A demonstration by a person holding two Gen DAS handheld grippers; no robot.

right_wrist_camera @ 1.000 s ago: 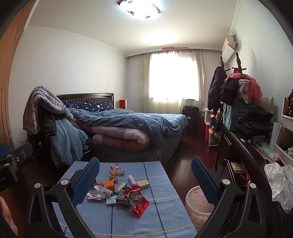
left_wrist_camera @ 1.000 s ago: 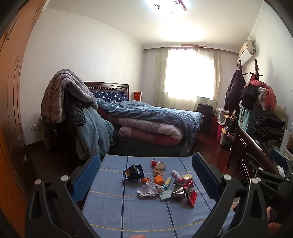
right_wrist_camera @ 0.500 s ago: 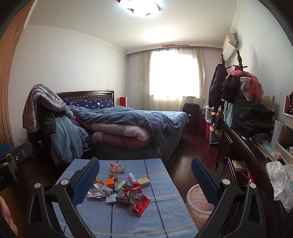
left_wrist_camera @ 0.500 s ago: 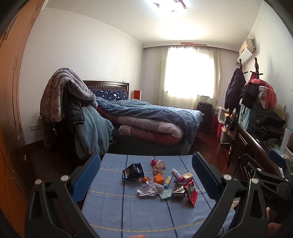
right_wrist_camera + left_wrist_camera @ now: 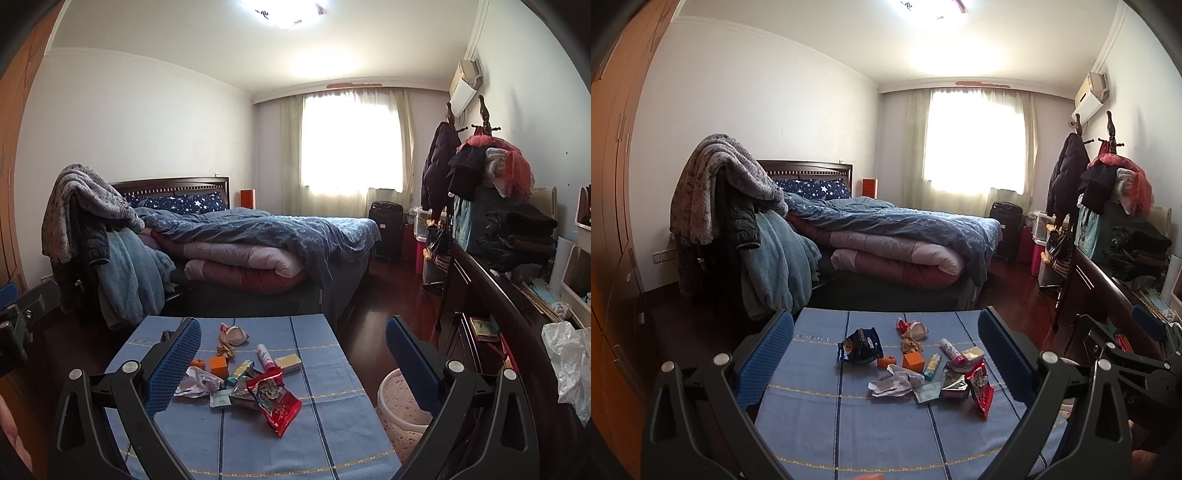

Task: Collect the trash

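While both claws hang above the near end of the blue-clothed table [image 5: 332, 435], nothing is gripped. Left gripper [image 5: 886, 354]: jaws spread wide, empty. Right gripper [image 5: 293, 362]: jaws spread wide, empty too.

Trash sits in one loose cluster on the cloth, ahead of both claws and below them.
- Left view: cluster lies at about 1 o'clock from the claw's midline. Dark blue snack bag [image 5: 860, 346] is nearest the middle, at 12 o'clock; red wrapper [image 5: 980, 387] is off at 2 o'clock, near the right pad.
- Right view: cluster lies at about 11 o'clock. Red wrapper [image 5: 275, 400] is closest to that claw's midline, its long axis running from 10 o'clock to 4 o'clock. Crumpled white paper [image 5: 195, 382] is just beside the left pad.
- Pink-capped tube [image 5: 266, 357] lies beyond the wrapper, long axis roughly 11 to 5 o'clock.

Pink speckled bin [image 5: 400, 406] stands on the floor at the table's right side, at 4 o'clock from the cluster, partly hidden behind the right claw's right finger.

Judgement: the right hand is nearer both the red wrapper and the bin, so it looks best placed to start. The wrapper's slant means the jaws would close best across its short width.
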